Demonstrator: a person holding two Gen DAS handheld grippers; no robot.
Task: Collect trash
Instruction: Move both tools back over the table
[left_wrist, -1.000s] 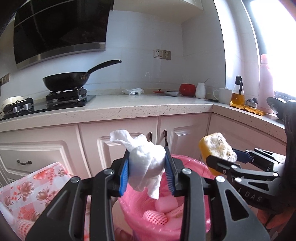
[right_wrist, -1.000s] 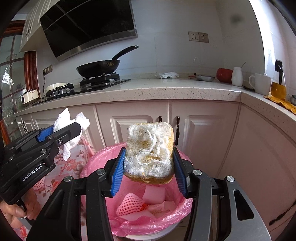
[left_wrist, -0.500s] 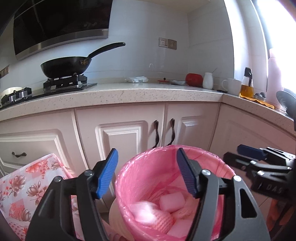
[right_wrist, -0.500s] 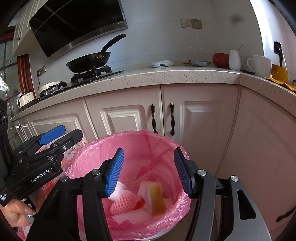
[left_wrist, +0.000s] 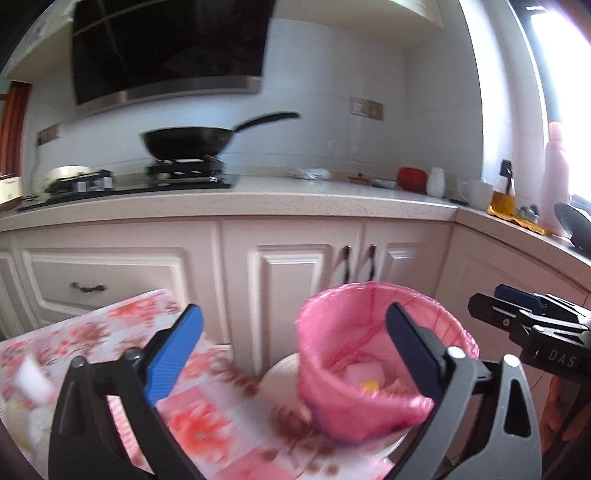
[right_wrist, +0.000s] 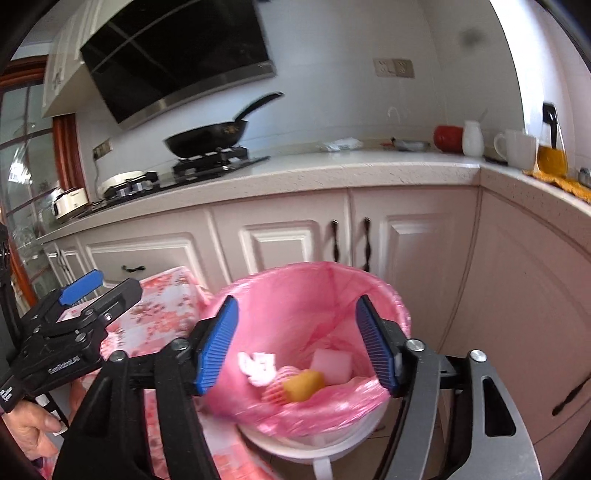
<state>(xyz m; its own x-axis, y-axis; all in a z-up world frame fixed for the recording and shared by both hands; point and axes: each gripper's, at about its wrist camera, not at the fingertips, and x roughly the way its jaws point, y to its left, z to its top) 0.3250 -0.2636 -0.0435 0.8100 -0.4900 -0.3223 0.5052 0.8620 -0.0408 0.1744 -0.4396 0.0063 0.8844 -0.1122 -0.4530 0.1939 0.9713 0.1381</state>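
We hold both tools empty over the pink-lined bin (right_wrist: 314, 332), the left gripper (left_wrist: 291, 354) and right gripper (right_wrist: 297, 345) spreading their jaws, so the trash (right_wrist: 295, 380) lies below them inside the bin.

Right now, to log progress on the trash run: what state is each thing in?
left gripper: jaws opening, nothing between them
right gripper: jaws opening, nothing between them
bin: pink liner, trash inside
sponge: lying in the bin
cupboard doors: shut
pan: on the stove
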